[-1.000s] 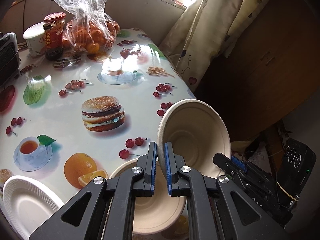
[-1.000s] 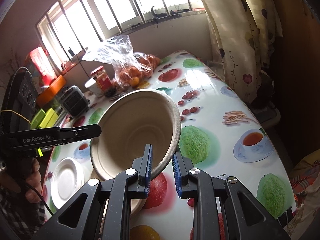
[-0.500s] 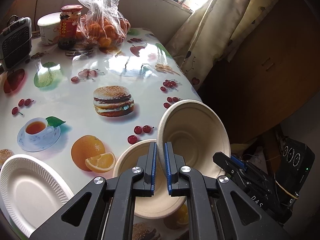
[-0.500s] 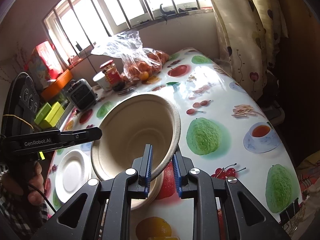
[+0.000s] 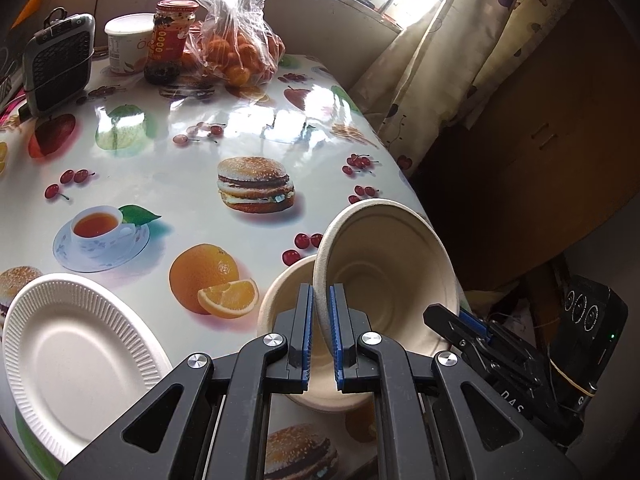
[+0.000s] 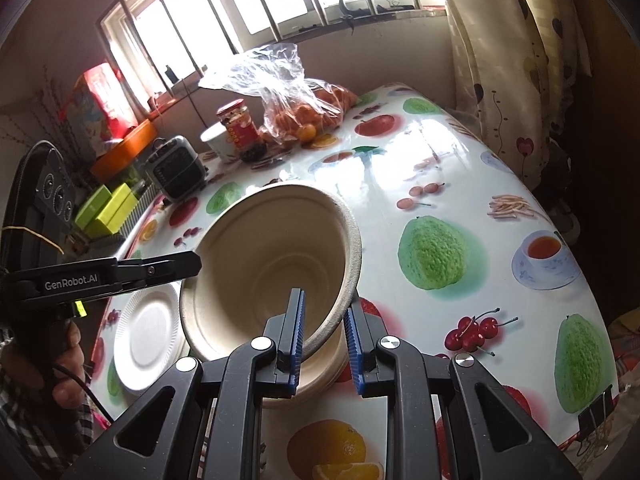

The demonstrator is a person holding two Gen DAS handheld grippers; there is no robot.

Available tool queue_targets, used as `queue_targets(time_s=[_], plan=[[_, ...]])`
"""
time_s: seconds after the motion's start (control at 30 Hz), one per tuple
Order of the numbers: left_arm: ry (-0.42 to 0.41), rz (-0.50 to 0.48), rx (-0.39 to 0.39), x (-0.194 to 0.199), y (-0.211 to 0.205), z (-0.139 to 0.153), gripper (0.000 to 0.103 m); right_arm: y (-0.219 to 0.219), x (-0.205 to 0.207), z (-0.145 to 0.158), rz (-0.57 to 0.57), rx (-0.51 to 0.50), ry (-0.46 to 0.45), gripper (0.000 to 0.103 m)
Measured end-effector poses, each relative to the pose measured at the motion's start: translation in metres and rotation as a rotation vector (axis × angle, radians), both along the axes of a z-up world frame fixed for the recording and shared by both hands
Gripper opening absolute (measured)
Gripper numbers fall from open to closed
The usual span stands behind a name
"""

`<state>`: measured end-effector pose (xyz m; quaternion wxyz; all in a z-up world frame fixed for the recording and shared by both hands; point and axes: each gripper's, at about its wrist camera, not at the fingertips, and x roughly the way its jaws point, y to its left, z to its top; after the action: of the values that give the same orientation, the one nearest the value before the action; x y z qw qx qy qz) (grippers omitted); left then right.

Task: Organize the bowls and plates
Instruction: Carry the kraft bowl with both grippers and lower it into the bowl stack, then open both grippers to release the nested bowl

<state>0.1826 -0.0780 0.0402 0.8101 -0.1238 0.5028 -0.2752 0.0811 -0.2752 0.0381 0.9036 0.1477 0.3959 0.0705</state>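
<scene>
A beige paper bowl (image 5: 392, 280) hangs tilted over the table, held from both sides. My left gripper (image 5: 320, 334) is shut on its left rim. My right gripper (image 6: 325, 334) is shut on the opposite rim of the same bowl (image 6: 272, 264). Each gripper shows in the other's view: the right gripper (image 5: 450, 322) at the bowl's far edge, the left gripper (image 6: 192, 264) at its left edge. Directly below sits a second beige bowl (image 5: 280, 300), upright on the table, also seen as the lower bowl (image 6: 320, 376). A white ribbed paper plate (image 5: 76, 360) lies to its left, the same plate (image 6: 148, 332).
At the table's far end stand a bag of oranges (image 5: 240, 52), a red-labelled jar (image 5: 170, 36), a white cup (image 5: 128, 46) and a small grey fan heater (image 5: 56, 68). The table edge (image 5: 404, 184) drops off by the curtain (image 5: 448, 60). A hand (image 6: 68, 364) holds the left gripper.
Both grippers have carried the tilted bowl together across the table. The white plate and the lower bowl have come further into the left wrist view. Both grips are unchanged.
</scene>
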Motion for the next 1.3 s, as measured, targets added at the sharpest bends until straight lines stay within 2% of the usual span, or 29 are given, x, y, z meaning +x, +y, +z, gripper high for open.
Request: queue_targets(time_s=[0.6, 1.3], plan=[[0.023, 0.038, 0.007, -0.011, 0.018, -0.013, 0.008, 0.017, 0.000, -0.012, 0.037, -0.007, 0.025, 0.020], [0.069, 0.040, 0.021, -0.013, 0.016, -0.033, 0.008, 0.025, 0.000, -0.025, 0.033, -0.079, 0.044, 0.020]])
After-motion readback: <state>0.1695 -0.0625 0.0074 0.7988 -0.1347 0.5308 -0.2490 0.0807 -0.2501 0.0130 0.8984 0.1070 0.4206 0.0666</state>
